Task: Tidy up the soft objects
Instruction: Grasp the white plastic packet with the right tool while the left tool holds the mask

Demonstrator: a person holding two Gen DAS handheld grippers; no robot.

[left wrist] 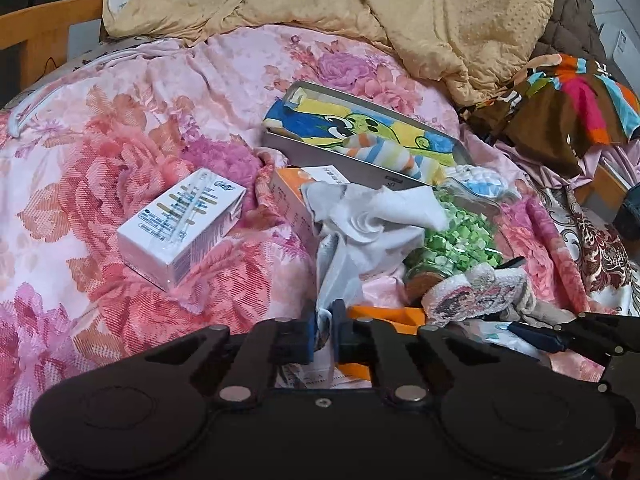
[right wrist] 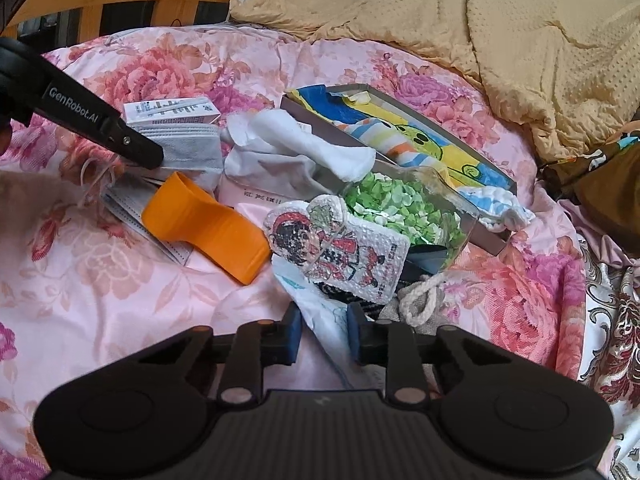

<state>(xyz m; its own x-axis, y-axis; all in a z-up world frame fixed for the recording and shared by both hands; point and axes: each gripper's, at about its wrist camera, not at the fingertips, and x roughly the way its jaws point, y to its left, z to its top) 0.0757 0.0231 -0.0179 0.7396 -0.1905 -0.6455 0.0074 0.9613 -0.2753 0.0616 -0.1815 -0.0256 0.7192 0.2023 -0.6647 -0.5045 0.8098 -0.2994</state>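
Note:
In the left wrist view my left gripper (left wrist: pixel 325 330) is shut on a grey face mask (left wrist: pixel 334 268) that rises from between its blue pads. The right wrist view shows the same mask (right wrist: pixel 192 148) pinched at the left gripper's tip (right wrist: pixel 154 158). My right gripper (right wrist: pixel 324 328) is shut on a white printed packet (right wrist: pixel 320 312), which lies under a knitted cartoon pad (right wrist: pixel 340 248). A crumpled white cloth (right wrist: pixel 300 148) lies beside a metal tin (right wrist: pixel 486 236) that holds a cartoon towel (left wrist: pixel 360 124) and a striped sock (left wrist: pixel 388 154).
A glass jar of green paper bits (right wrist: pixel 400 208) lies on its side against the tin. An orange plastic piece (right wrist: pixel 204 224) rests on more masks (right wrist: pixel 128 208). A white box (left wrist: pixel 180 232) and an orange box (left wrist: pixel 288 188) sit on the floral bedspread. A yellow quilt (right wrist: pixel 480 40) is heaped behind.

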